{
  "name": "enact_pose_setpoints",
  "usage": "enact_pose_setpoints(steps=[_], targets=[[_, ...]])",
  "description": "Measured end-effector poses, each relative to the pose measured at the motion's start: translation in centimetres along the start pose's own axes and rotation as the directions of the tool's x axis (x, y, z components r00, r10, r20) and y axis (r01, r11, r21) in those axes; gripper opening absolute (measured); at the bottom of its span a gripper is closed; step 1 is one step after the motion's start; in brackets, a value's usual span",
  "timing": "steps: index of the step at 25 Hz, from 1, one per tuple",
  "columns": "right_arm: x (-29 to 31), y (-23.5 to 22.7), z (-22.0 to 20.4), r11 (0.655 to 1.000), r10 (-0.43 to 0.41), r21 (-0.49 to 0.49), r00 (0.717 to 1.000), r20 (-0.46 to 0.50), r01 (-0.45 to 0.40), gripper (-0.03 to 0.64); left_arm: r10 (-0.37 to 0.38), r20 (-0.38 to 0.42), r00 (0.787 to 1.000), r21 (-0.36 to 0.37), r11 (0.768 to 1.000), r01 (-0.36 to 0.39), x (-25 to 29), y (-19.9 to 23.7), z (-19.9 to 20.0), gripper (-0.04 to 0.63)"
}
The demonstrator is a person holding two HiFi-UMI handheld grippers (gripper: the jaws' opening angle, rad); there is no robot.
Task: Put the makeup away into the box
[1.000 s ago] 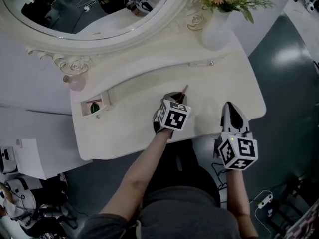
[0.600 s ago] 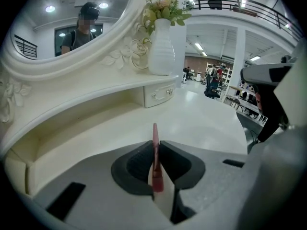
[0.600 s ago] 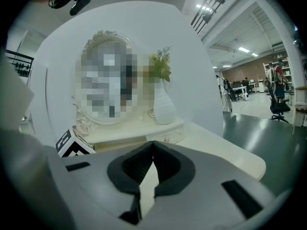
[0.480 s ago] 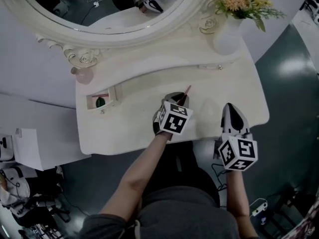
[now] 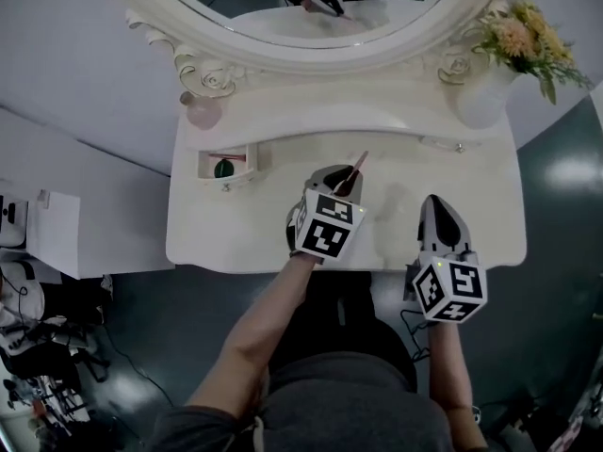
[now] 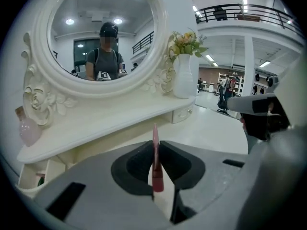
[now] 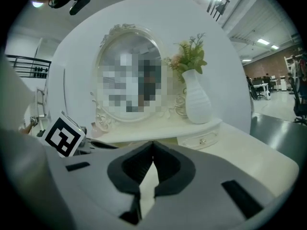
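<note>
A slim pink makeup stick (image 5: 358, 165) is pinched between the pads of my left gripper (image 5: 341, 179), above the middle of the white dressing table (image 5: 264, 238). In the left gripper view the pink makeup stick (image 6: 155, 163) stands upright between the pads, and the left gripper (image 6: 156, 150) is shut on it. The small open box (image 5: 226, 165) is set into the table's left side, with a green item and something pink inside. My right gripper (image 5: 436, 207) hovers over the table's front right, and in its own view the right gripper (image 7: 152, 146) is shut and empty.
An oval mirror (image 5: 311, 8) in a carved frame stands at the back. A white vase (image 5: 479, 100) of flowers is at the back right, and a pink perfume bottle (image 5: 201, 111) at the back left. A small drawer knob (image 5: 459, 146) sits under the raised shelf.
The head view has swung, so the table now sits further right and lower in the picture. Both grippers have shifted left relative to the table. The left one has risen, still gripping the pink stick.
</note>
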State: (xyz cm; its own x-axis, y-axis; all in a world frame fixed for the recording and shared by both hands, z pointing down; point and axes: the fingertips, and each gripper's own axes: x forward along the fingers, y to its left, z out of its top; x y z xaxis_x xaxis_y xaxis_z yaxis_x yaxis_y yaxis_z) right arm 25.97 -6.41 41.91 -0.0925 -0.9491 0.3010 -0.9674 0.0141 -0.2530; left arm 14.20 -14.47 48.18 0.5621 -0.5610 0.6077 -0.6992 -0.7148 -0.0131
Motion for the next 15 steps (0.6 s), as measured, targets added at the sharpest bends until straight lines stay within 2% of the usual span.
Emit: enact_pose_setpoints(steps=[7,15], targets=[[3.0,5.6,0.1,0.991,0.125,-0.04,0.992,-0.024,-0.126,0.005,0.115,0.027,0.993,-0.056,0.992,-0.113,-4.3,5.7,-1.0,0.048],[6.0,13.1,-0.2,0.964,0.248,-0.08,0.967,-0.056,-0.252,0.005,0.23,0.023,0.973,-0.131,0.965,-0.225,-9.6,12.7,-3.6,0.048]])
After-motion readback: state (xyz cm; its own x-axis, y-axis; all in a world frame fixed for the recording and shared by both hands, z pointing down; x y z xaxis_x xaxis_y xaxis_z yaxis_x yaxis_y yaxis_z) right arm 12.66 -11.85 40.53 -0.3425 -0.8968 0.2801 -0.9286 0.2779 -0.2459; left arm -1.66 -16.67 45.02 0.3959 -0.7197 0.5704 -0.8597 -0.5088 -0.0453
